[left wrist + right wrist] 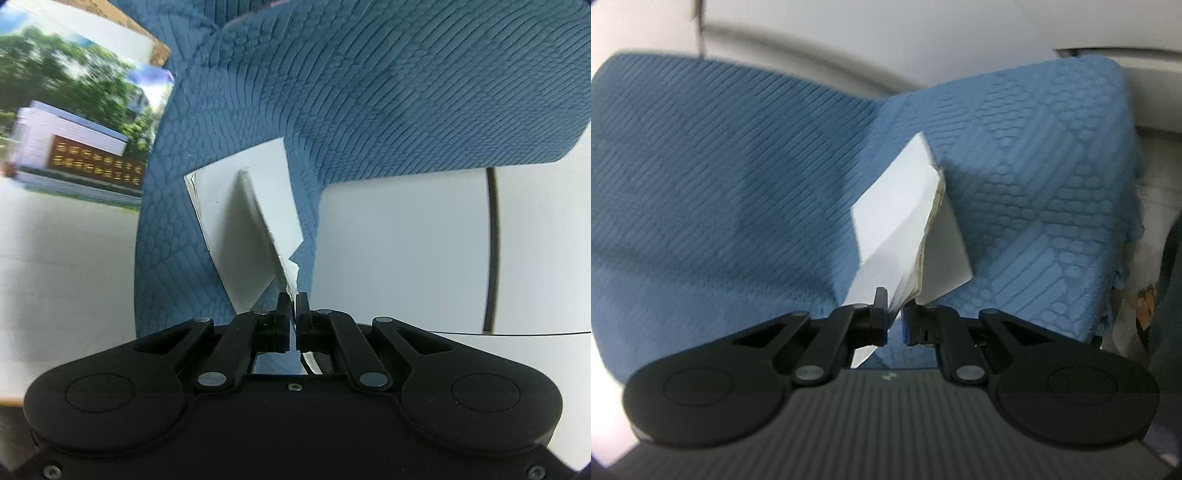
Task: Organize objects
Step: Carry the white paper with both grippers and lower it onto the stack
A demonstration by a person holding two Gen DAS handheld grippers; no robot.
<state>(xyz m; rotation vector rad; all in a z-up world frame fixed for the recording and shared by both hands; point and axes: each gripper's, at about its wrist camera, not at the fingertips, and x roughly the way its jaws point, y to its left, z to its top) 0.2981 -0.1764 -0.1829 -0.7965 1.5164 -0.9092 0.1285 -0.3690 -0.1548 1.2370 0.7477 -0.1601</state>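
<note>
A blue textured cloth (388,92) hangs in front of both cameras and also fills the right wrist view (720,177). My left gripper (293,295) is shut on the cloth's edge, where a white tab (255,229) sticks up between the folds. My right gripper (894,299) is shut on another edge of the cloth, with a white folded tab (901,218) standing between its fingers. The cloth is lifted and draped between the two grippers.
A white table surface (402,251) with a dark seam (493,240) lies below on the right. A printed photo of trees and a building (74,125) lies at the left. A pale wall or ledge (886,33) runs behind the cloth.
</note>
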